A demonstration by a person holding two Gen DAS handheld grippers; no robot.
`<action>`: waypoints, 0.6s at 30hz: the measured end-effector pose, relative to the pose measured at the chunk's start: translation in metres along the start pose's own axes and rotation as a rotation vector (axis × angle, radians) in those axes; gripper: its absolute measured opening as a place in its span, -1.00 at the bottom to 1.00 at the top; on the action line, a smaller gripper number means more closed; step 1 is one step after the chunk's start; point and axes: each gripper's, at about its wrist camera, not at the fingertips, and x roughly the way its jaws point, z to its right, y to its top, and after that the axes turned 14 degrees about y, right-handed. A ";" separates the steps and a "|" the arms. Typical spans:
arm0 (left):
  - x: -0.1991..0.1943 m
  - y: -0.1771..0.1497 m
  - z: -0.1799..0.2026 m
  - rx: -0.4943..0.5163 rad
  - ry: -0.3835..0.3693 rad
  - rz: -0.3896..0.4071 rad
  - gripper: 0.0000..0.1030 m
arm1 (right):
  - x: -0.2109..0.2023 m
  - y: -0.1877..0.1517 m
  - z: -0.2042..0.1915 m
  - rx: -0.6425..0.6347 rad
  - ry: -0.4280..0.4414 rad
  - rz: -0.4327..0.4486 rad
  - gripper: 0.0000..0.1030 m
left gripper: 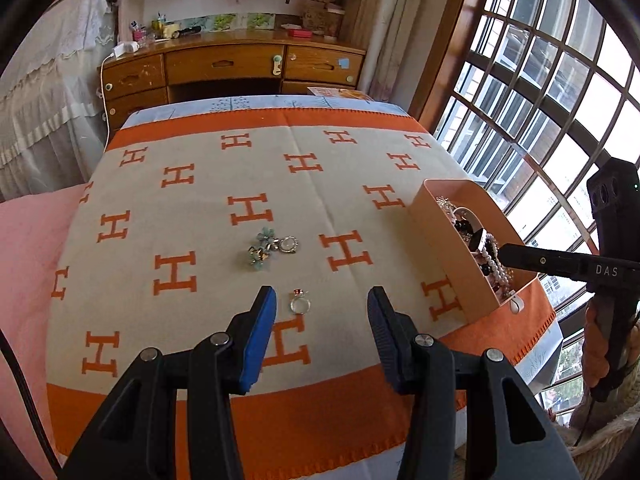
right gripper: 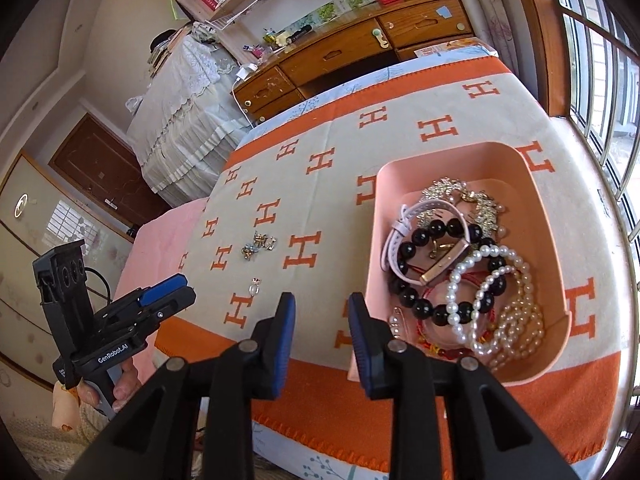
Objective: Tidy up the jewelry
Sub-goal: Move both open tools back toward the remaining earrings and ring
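A small silver ring with a red stone (left gripper: 300,304) lies on the orange-and-cream H-pattern blanket (left gripper: 200,208), just ahead of and between the tips of my left gripper (left gripper: 322,294), which is open and not touching it. Farther off sits a cluster of blue-green and silver pieces (left gripper: 272,248). A pink box (left gripper: 444,248) at the right holds pearl strands (right gripper: 480,264), a black bead bracelet (right gripper: 420,304) and a white-strapped watch (right gripper: 400,224). My right gripper (right gripper: 322,300) is open and empty beside the box's near left corner. The ring (right gripper: 255,286) and my left gripper (right gripper: 186,290) show at left.
A wooden desk with drawers (left gripper: 224,64) stands beyond the bed's far end. A barred window (left gripper: 540,92) runs along the right side. Pink bedding (left gripper: 28,248) lies to the left of the blanket. A hand (right gripper: 124,392) holds the left gripper's handle.
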 end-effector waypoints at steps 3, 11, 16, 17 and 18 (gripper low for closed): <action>0.004 -0.002 -0.012 -0.012 0.012 -0.006 -0.11 | 0.011 0.002 -0.010 -0.025 -0.004 -0.017 -0.46; 0.026 -0.003 -0.027 -0.010 0.029 -0.036 -0.11 | 0.053 0.004 -0.043 -0.134 -0.014 -0.093 -0.46; 0.036 -0.011 -0.029 -0.026 -0.004 -0.061 -0.11 | 0.086 0.008 -0.056 -0.193 -0.018 -0.159 -0.46; 0.039 -0.012 -0.028 -0.030 -0.014 -0.067 -0.11 | 0.093 0.011 -0.058 -0.207 -0.021 -0.171 -0.46; 0.042 -0.013 -0.027 -0.035 -0.024 -0.076 -0.11 | 0.100 0.014 -0.060 -0.218 -0.030 -0.183 -0.46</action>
